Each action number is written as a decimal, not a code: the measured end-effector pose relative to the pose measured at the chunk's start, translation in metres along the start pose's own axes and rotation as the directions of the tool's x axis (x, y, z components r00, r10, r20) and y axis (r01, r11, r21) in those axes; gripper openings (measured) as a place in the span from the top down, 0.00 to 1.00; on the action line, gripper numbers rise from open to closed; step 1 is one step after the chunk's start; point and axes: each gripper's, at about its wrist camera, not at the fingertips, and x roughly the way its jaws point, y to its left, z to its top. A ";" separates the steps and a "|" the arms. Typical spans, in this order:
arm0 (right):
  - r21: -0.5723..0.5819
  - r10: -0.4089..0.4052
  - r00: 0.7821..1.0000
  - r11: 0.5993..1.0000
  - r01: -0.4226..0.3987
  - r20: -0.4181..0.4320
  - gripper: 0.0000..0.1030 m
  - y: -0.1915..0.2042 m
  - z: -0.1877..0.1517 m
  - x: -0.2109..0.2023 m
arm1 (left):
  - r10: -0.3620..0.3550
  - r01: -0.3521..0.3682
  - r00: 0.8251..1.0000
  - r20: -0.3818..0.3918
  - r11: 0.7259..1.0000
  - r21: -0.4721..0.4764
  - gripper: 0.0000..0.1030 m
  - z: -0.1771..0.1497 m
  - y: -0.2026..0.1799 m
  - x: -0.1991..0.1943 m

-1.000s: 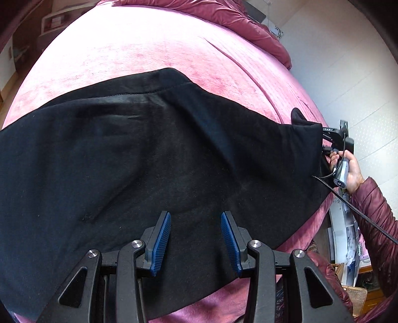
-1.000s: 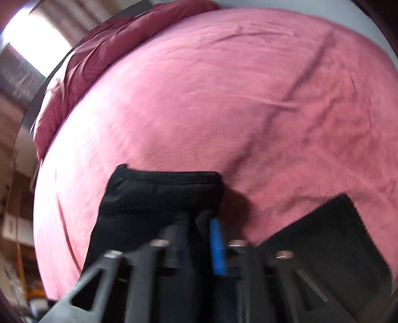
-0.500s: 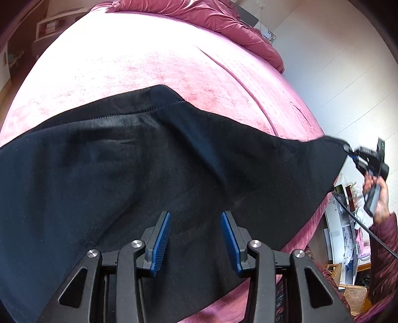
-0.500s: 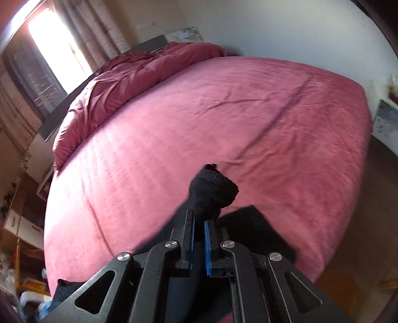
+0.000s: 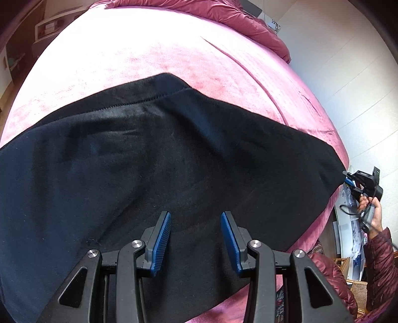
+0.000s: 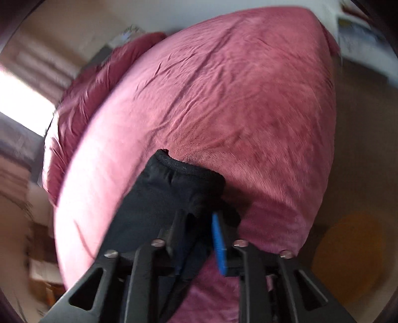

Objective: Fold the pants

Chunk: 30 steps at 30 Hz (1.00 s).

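Change, right claw: the right gripper [image 6: 196,221] was clenched on the end of the garment a moment ago; its jaws are now opening, and a gap shows beside the blue ribbed pad [image 6: 219,246].
Change, right view: the picture is blurred and more of the bed's far corner and the brown floor [image 6: 353,159] shows than before.
Change, left view: almost none; the black cloth lies as it did, drawn out a little further toward the bed's right edge.
Right claw and cloth: the bunched hem of the black soft-knit pants [image 5: 154,159] sits between the parting fingers and drapes over the left one; whether the pads press on it cannot be told through the blur.
Left claw: the left gripper [image 5: 196,238] is released, its blue pads apart with nothing between them, hovering over the cloth.
Pants, place: spread flat across the near part of the pink plush bed cover [image 5: 139,49], reaching from the left edge of the view to the bed's right edge, where the narrow end meets the right gripper [image 5: 350,180].
Seam: a stitched seam line runs across the upper part of the cloth.
Person: a hand [image 5: 373,213] in a dark red quilted sleeve [image 5: 380,268] holds the right tool's handle beyond the bed edge.
Far end: a rumpled maroon quilt [image 5: 251,22] lies at the bed's head.
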 end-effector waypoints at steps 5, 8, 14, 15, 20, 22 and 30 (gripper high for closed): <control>0.139 0.129 0.992 0.982 -0.129 0.009 0.64 -0.034 -0.015 -0.003 | 0.003 -0.003 1.000 -0.006 1.000 0.003 0.58 0.002 -0.006 0.007; 0.159 0.127 0.992 0.979 -0.126 0.003 0.64 -0.037 -0.013 0.010 | 0.012 -0.012 1.000 -0.009 1.000 0.007 0.58 0.004 -0.009 0.008; 0.172 0.114 0.993 0.979 -0.110 -0.011 0.63 -0.032 0.005 0.037 | 0.016 -0.016 1.000 -0.010 1.000 -0.001 0.58 0.004 -0.012 0.011; 0.135 0.096 0.995 0.986 -0.095 -0.005 0.80 -0.024 0.008 0.033 | 0.021 -0.021 1.000 -0.010 1.000 0.002 0.58 0.005 -0.014 0.012; -0.110 0.185 0.969 0.980 -0.168 0.167 0.86 0.022 0.020 -0.024 | 0.026 -0.026 1.000 -0.013 1.000 0.008 0.58 0.003 -0.019 0.014; -0.119 0.132 0.980 0.986 -0.115 0.148 0.86 0.020 0.021 -0.011 | 0.026 -0.026 1.000 -0.013 1.000 0.007 0.58 0.004 -0.019 0.016; 0.079 0.037 0.998 0.996 -0.041 0.047 0.61 -0.037 0.009 0.028 | 0.013 -0.013 1.000 -0.009 1.000 0.009 0.58 -0.004 -0.015 0.019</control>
